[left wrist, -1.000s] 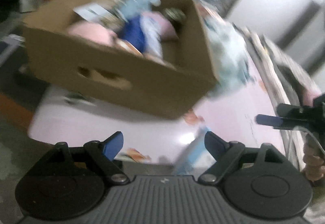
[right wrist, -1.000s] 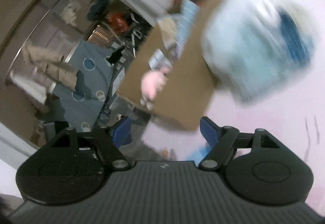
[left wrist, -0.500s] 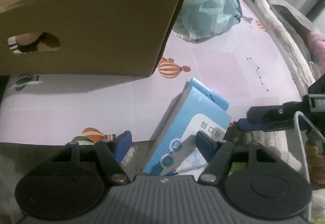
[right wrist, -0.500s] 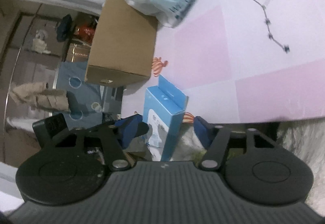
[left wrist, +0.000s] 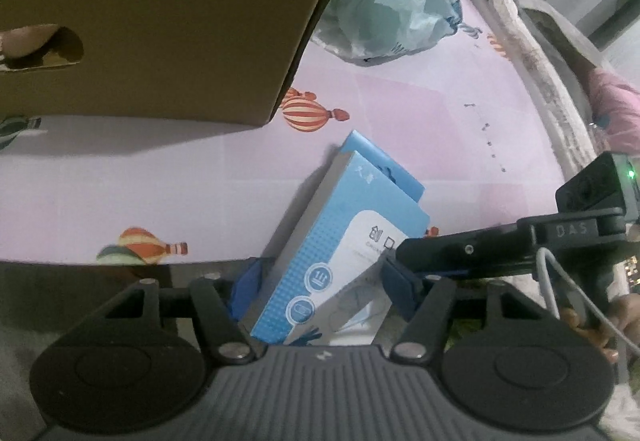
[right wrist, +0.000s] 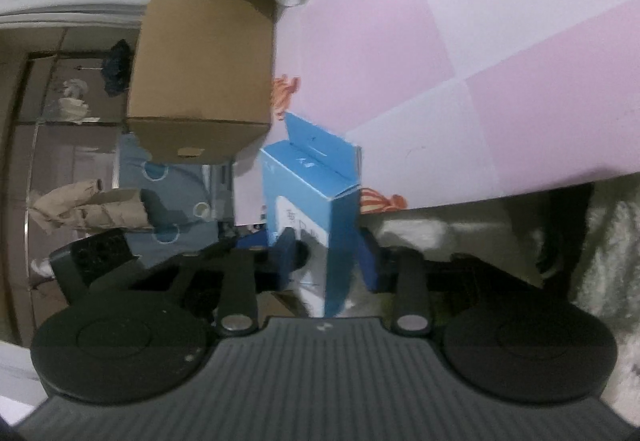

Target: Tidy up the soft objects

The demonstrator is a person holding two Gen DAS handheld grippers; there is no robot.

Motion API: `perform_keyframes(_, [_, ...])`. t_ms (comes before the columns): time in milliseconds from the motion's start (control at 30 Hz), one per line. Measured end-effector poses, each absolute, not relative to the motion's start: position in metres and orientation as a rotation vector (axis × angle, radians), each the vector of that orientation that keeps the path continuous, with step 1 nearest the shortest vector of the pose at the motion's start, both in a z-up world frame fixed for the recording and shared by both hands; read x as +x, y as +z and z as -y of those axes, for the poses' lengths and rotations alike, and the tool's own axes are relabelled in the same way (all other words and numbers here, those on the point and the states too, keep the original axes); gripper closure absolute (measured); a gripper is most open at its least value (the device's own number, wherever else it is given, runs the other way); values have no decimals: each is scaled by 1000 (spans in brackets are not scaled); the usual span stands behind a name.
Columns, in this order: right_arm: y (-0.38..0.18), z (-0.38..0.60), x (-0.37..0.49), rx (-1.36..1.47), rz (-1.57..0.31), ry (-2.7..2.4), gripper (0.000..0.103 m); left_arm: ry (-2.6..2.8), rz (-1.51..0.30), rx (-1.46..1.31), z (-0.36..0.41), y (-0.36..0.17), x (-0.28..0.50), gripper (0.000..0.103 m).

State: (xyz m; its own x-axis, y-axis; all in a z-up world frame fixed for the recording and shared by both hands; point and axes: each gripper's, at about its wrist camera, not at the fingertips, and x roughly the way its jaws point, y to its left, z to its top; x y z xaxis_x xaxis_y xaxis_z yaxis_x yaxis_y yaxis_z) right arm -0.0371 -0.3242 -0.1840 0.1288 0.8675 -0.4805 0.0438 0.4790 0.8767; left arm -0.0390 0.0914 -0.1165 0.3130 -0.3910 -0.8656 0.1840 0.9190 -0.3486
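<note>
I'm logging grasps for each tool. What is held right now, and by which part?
Both close on the blue box: the left gripper across its wide lower end, the right gripper across its thin sides. Full contact cannot be told.

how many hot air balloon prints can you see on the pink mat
3 in the left wrist view: one by the cardboard box's corner, one at the pink mat's near edge, one dark at far left. Others may hide under the box or the blue carton.
</note>
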Motion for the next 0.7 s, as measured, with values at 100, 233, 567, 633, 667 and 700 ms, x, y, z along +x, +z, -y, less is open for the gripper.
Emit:
perform_keyframes(100, [-168, 321, -41, 877, -1278, 770, 76, -380, -1150, -191, -92, -99, -51, 38])
perform_keyframes(233, [-141, 310, -42, 842, -1223, 842, 77, -354, -1088, -192, -99, -73, -64, 42])
perform_keyframes(567, [-80, 273, -13, 756, -1107, 979, 78, -248, -923, -192, -117, -22, -71, 42])
perform_keyframes(633, [-68, 268, -6, 744, -1087, 1003, 78, -226, -883, -191, -121, -11, -69, 43])
perform_keyframes(667, [-62, 266, -2, 738, -1075, 1019, 78, -216, -858, -192, -123, -4, -68, 43])
perform_keyframes(700, [-56, 266, 2, 733, -1064, 1034, 78, -207, -837, -194, -125, 2, -66, 43])
